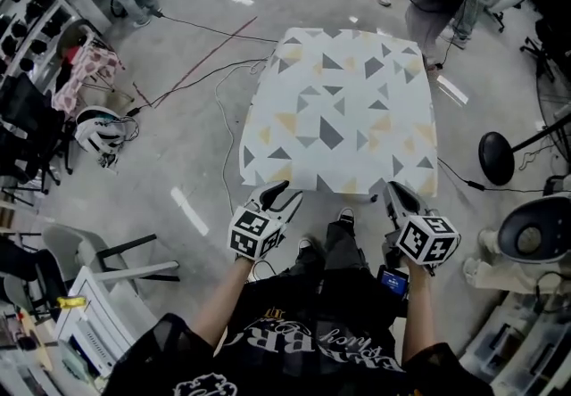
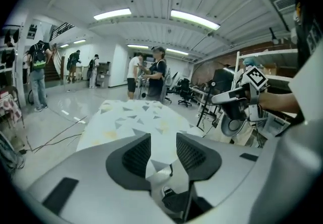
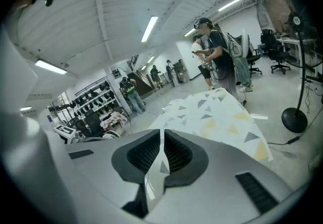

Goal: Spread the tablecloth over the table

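Head view had the left claw [image 1: 282,193] apart, the right claw [image 1: 398,194] seemingly clamped on the tablecloth [image 1: 339,109], so a lopsided pull could drag it askew.

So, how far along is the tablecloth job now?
Done: the tablecloth covers the whole table and hangs over its edges. In hand: the right gripper pinches the near edge; the left gripper has its jaws apart around it. Left: probably release the cloth and smooth it.
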The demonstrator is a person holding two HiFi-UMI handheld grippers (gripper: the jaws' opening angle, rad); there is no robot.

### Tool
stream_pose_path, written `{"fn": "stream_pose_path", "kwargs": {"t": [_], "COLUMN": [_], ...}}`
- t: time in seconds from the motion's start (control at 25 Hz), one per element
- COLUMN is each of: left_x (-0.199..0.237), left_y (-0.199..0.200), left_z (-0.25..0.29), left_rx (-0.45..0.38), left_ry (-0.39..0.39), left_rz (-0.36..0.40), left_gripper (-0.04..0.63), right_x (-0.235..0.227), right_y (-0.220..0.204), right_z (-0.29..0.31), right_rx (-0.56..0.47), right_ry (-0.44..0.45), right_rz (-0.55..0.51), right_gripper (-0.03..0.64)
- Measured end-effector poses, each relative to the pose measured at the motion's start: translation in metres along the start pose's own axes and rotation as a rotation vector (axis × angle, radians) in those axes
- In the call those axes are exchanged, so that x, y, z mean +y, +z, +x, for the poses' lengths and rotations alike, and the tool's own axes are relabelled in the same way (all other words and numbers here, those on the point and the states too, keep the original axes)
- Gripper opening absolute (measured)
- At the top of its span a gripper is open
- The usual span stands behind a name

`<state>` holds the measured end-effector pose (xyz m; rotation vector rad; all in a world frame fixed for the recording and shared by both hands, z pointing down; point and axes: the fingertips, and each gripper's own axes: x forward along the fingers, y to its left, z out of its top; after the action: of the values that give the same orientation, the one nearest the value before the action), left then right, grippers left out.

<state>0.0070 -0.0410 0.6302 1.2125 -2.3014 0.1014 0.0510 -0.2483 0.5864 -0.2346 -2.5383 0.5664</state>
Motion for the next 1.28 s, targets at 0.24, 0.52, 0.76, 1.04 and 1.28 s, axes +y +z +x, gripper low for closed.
{"fn": "stream_pose_path", "kwargs": {"t": [0.24, 0.52, 0.76, 1.04, 1.28], "left_x": [-0.036, -0.065, -0.078, -0.089, -0.086], "left_y": [0.061, 0.09, 0.096, 0.094, 0.099], "left_z": [-0.021, -0.049, -0.059, -0.053, -0.053], "left_rx": [-0.143, -0.21, -0.216, -0.196, -0.204], "left_ry": [-0.087, -0.158, -0.201, -0.234, -0.243], "left_rz": [0.043, 0.068, 0.037, 0.063, 0.061], "left_gripper": [0.128, 0.059, 0.034, 0.032, 0.032], "right_x": [0.067, 0.12, 0.139, 0.147, 0.139], "right_y": [0.025, 0.035, 0.032, 0.031, 0.032], "right_z": [-0.008, -0.017, -0.018, -0.016, -0.015], "right_rx": [-0.048, -0.068, -0.05, -0.043, -0.02], "right_ry": [0.156, 0.26, 0.303, 0.363, 0.34], "right_rz": [-0.028, -0.126, -0.19, -0.149, -0.148], "right_gripper": [0.038, 0.035, 0.032, 0.015, 0.014]}}
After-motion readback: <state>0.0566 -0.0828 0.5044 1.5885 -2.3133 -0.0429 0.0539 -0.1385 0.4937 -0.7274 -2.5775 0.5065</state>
